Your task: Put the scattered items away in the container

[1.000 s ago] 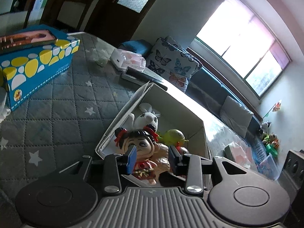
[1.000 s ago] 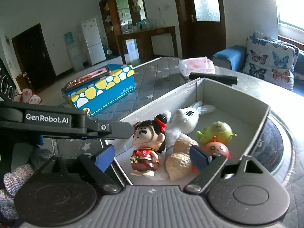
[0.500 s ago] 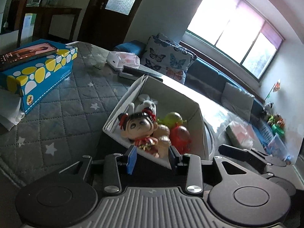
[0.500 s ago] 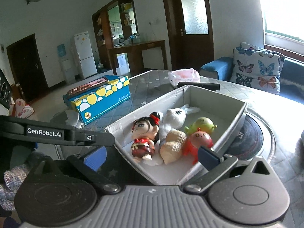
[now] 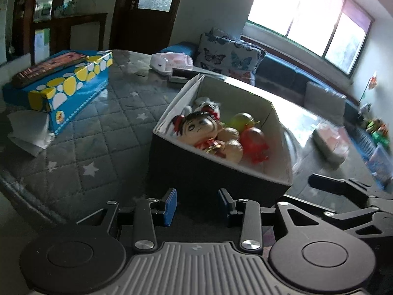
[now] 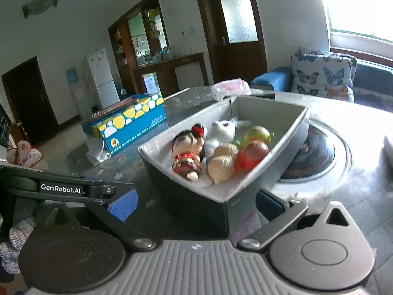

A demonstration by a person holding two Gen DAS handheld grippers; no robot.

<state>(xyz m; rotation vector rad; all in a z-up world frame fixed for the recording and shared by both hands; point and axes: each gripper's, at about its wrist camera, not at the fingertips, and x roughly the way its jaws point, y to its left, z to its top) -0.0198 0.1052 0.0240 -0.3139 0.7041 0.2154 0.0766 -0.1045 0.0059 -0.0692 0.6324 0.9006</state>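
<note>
1. Here the container is sitting on the quilted table, its dark near corner facing both grippers.
2. The left gripper is hanging open and empty, short of that corner.
3. The right gripper, just opened wide, is holding nothing.
4. The toys are lying inside the container, apart from its near rim.

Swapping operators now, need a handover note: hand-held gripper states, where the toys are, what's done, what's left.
Left hand-held gripper: open, empty, short of the container.
Right hand-held gripper: jaws have just been opening, now wide, nothing between them.
In the container: doll, white plush, green toy, orange toy, tan toy.
Done: all visible toys are in.
Left: no loose toys visible on the quilted cover; the blue box is untouched.
</note>
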